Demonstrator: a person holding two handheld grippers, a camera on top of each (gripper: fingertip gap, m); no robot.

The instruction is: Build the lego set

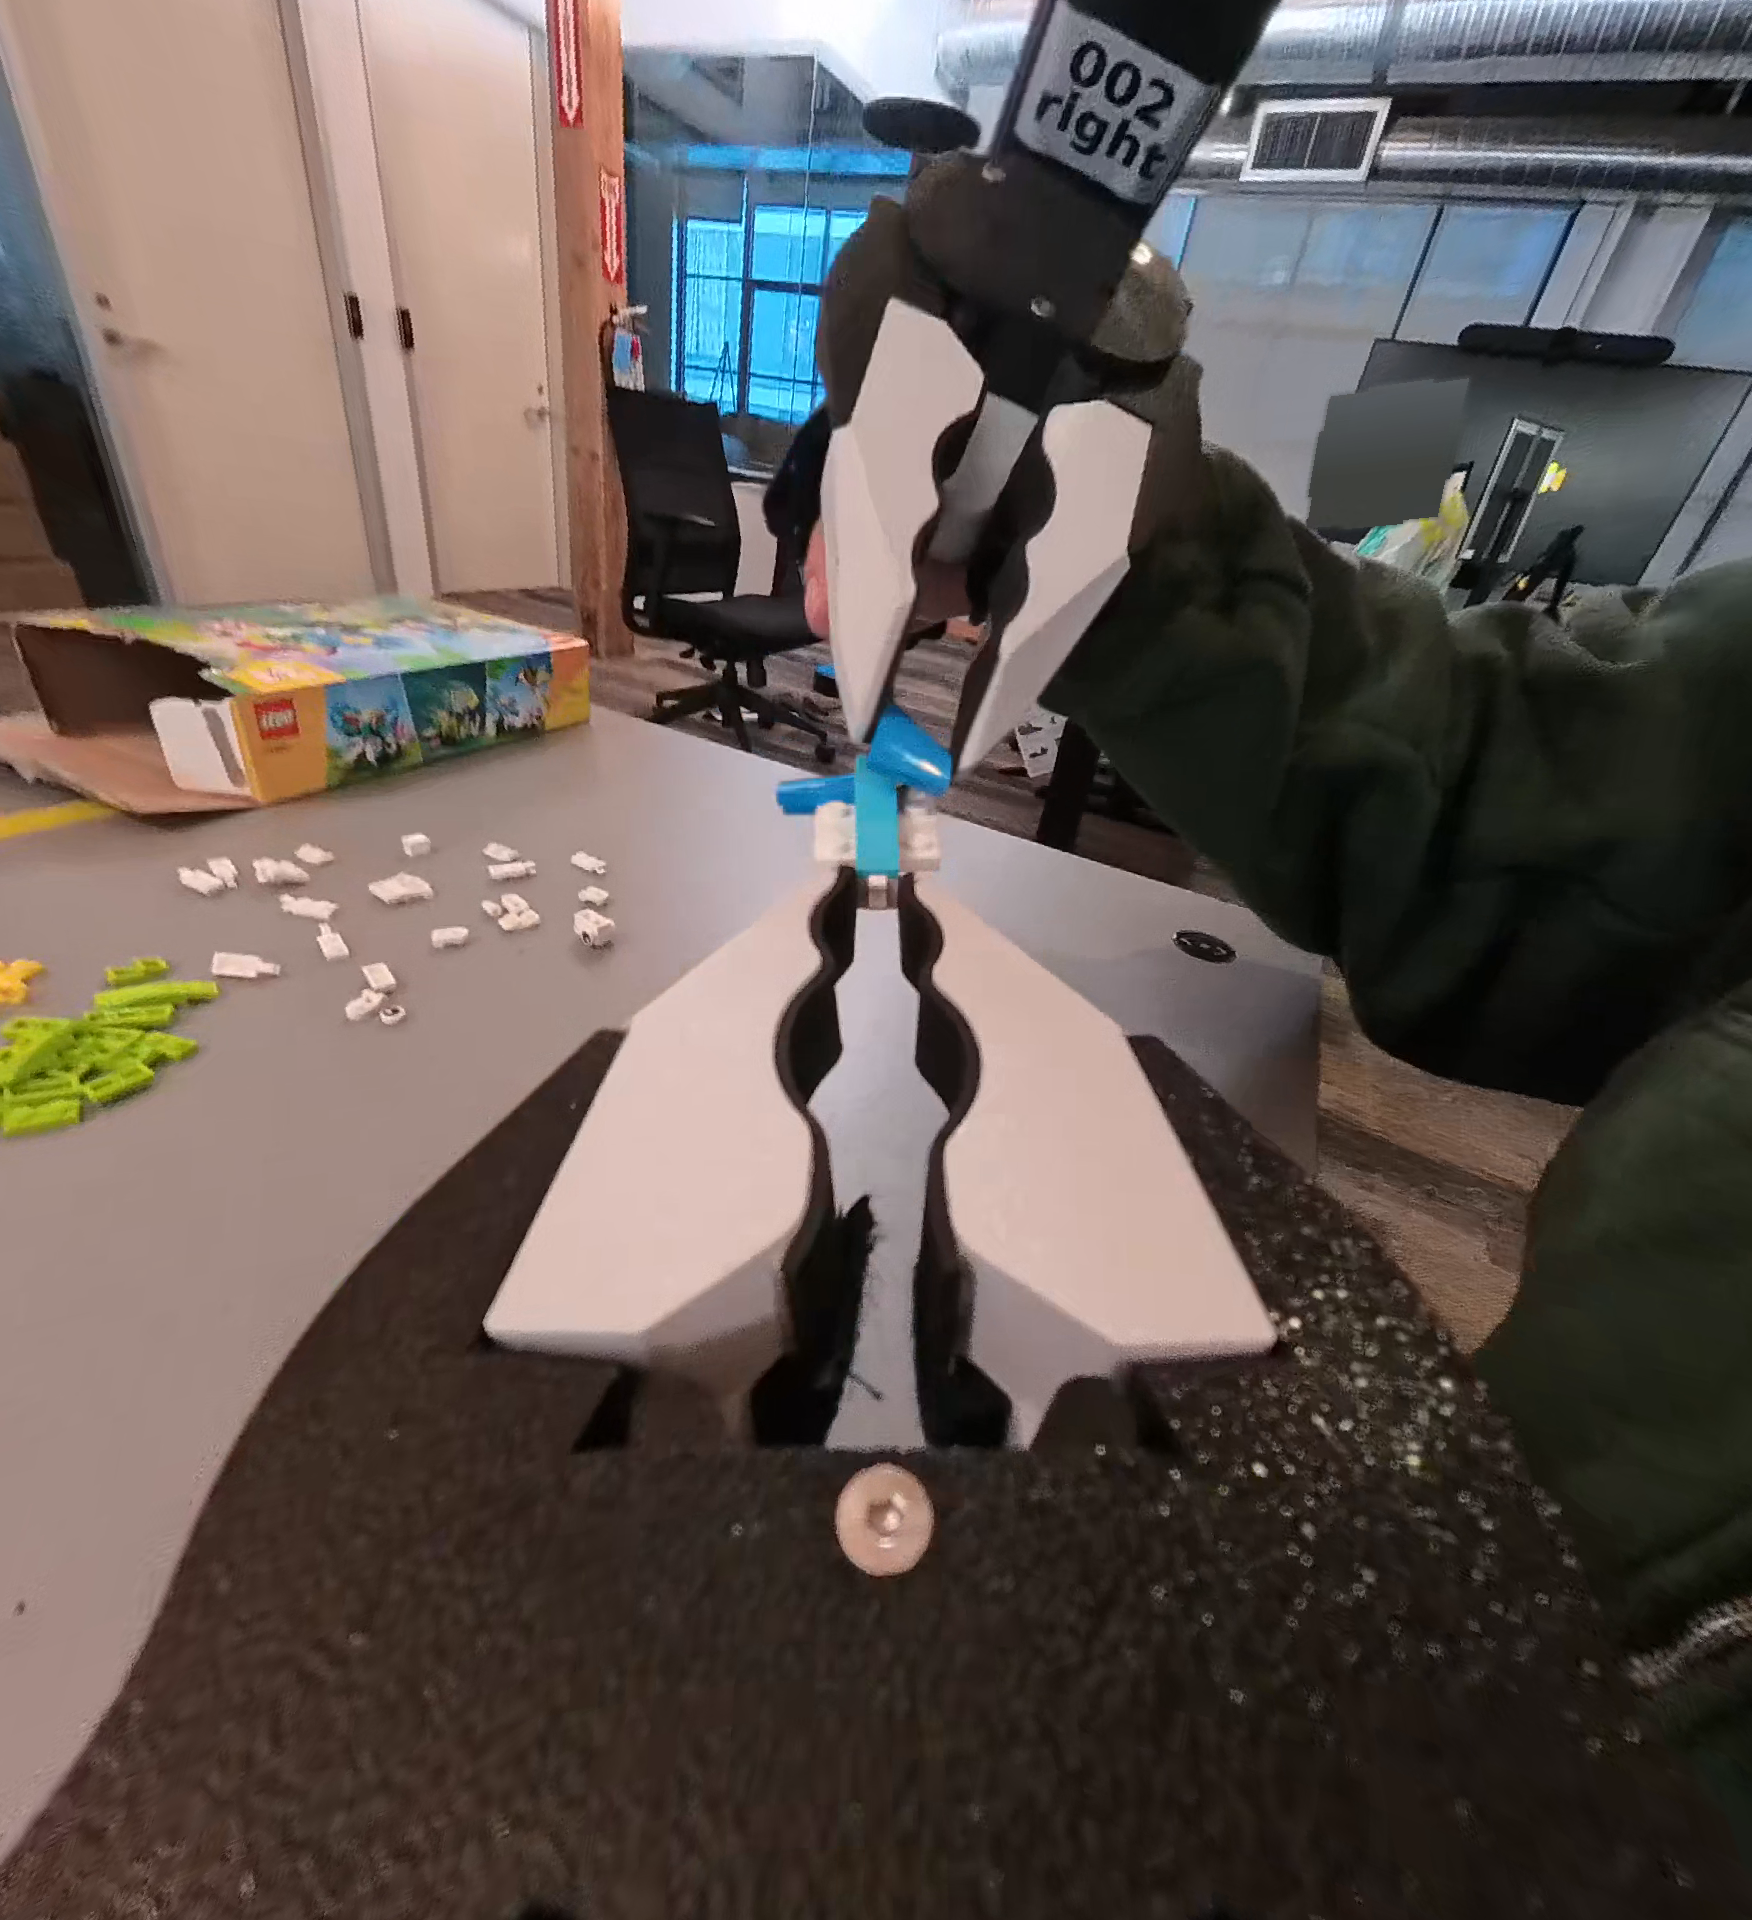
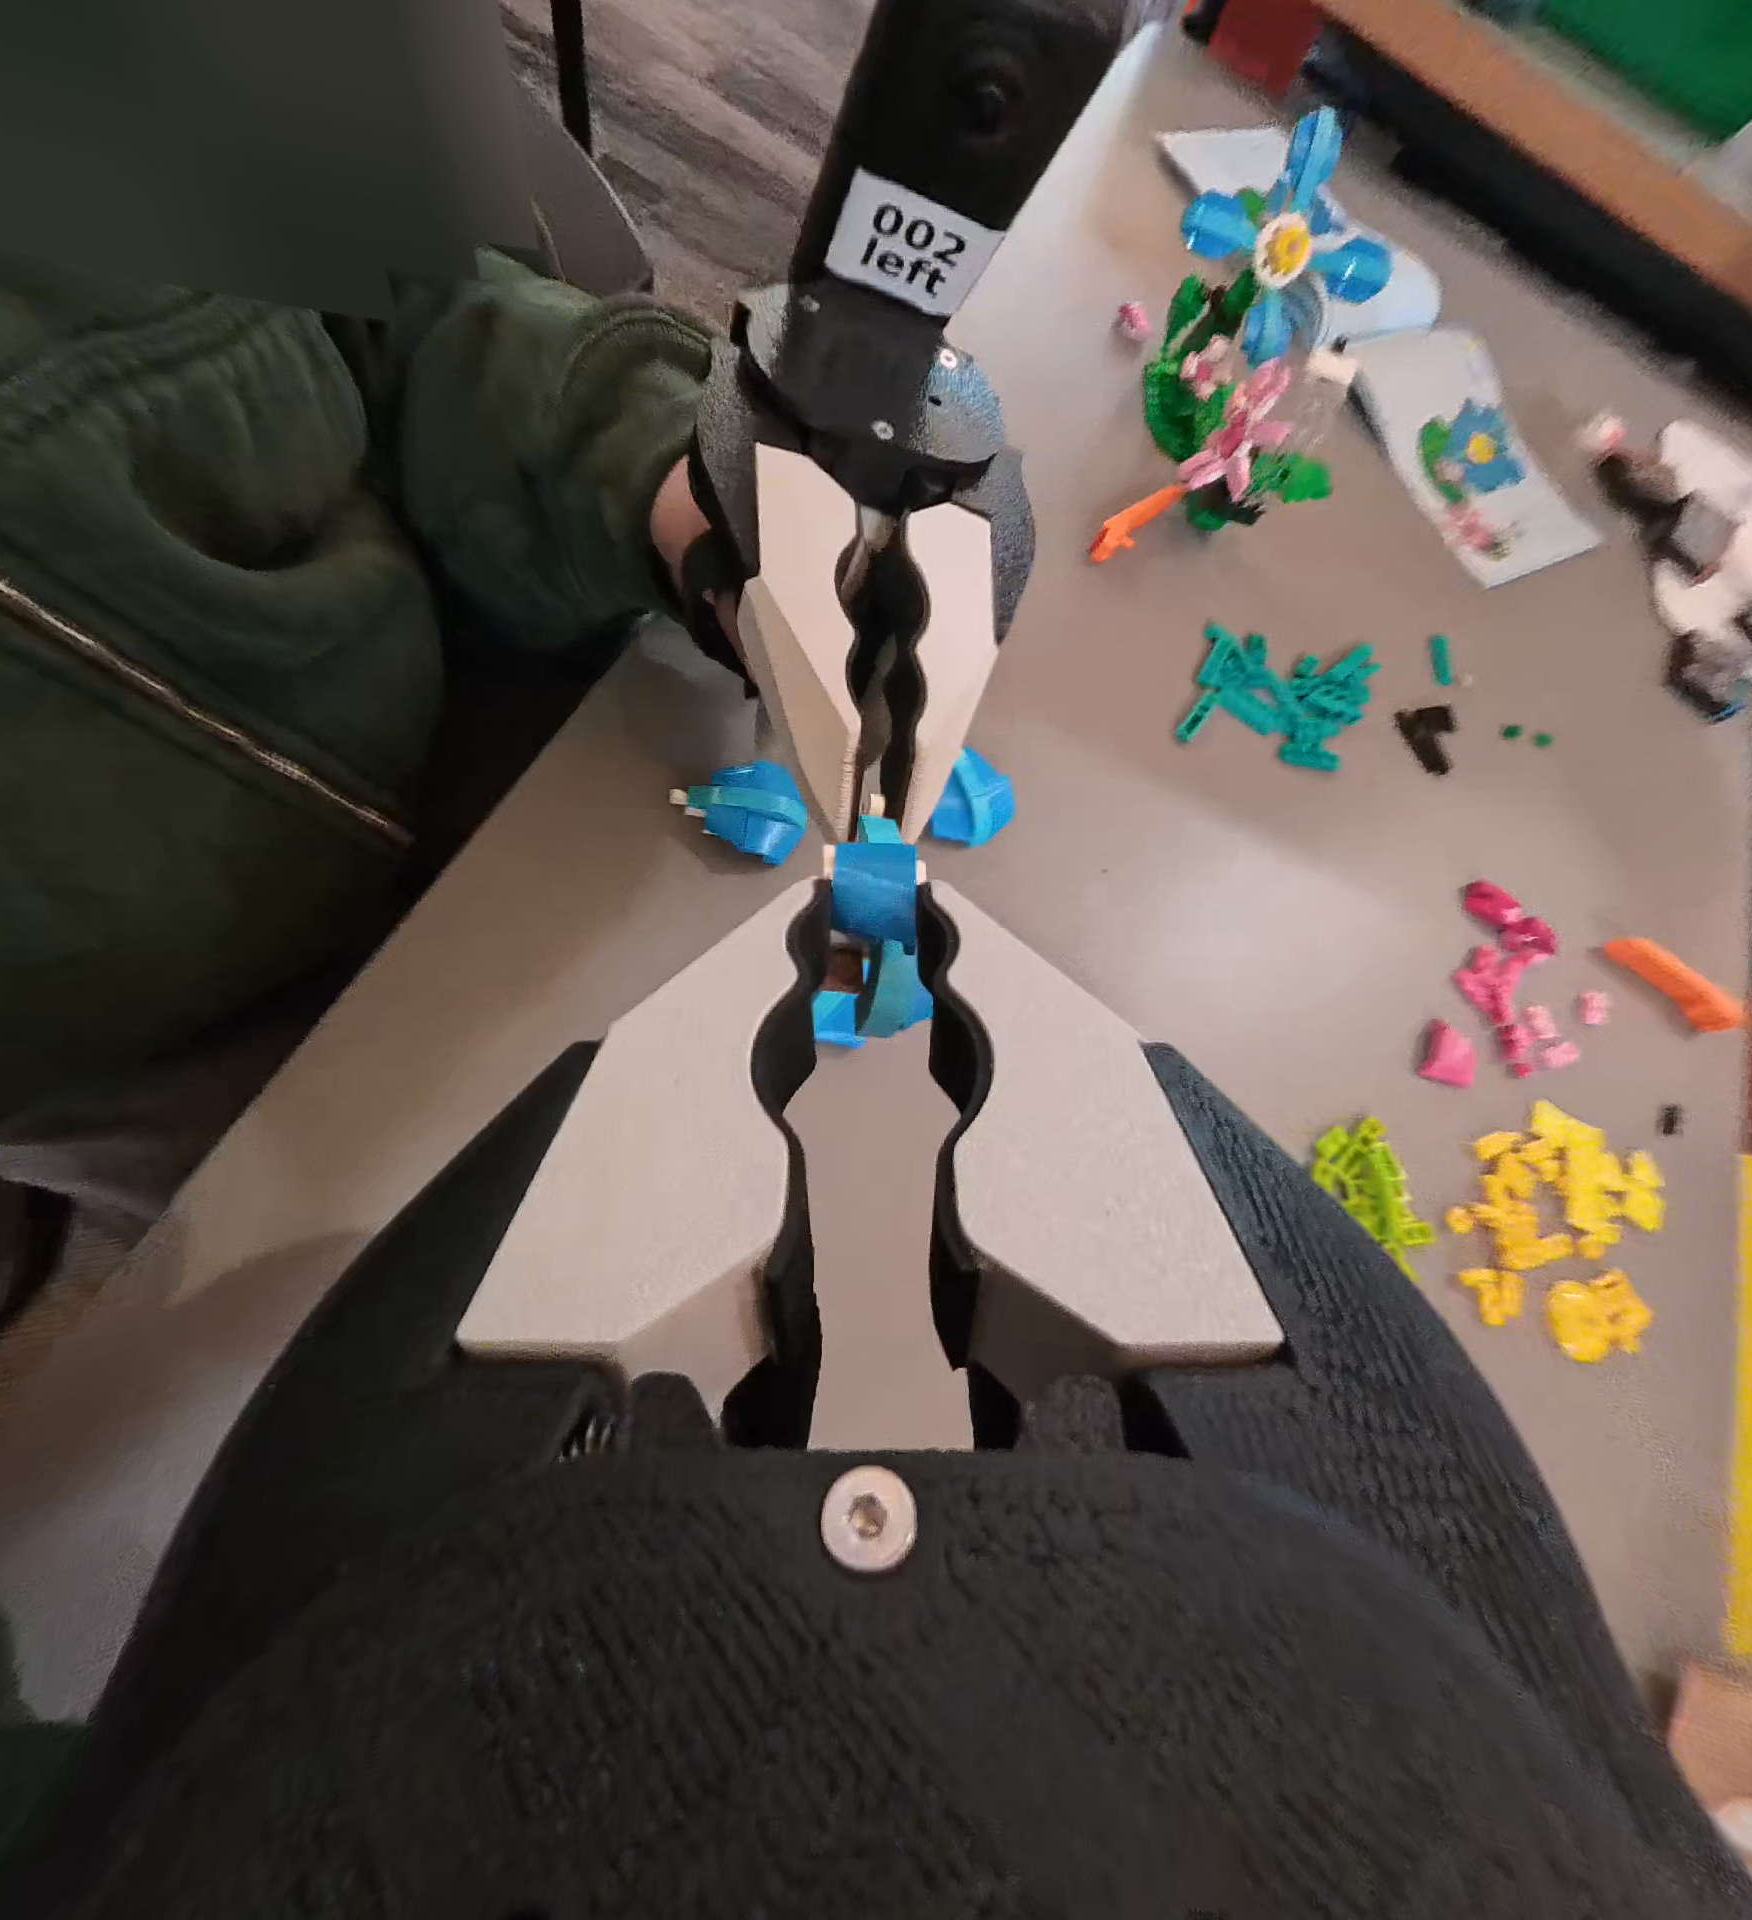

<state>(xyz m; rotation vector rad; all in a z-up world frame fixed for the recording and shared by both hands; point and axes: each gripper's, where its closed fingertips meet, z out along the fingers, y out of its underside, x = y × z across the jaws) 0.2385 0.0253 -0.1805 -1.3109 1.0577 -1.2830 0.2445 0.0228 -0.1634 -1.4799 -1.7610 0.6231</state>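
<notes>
Your left gripper (image 1: 877, 891) pinches the white base of a small blue-and-white assembly (image 1: 873, 821), held above the grey table (image 1: 352, 1122). Your right gripper (image 2: 874, 914) clamps its blue petal (image 2: 872, 896) from the opposite side. Loose white bricks (image 1: 404, 899) lie nearby.

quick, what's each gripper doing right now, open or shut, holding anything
Left gripper: closed on the bottom of the small blue and white lego assembly.
Right gripper: closed on a blue petal piece at the top of that assembly.
</notes>
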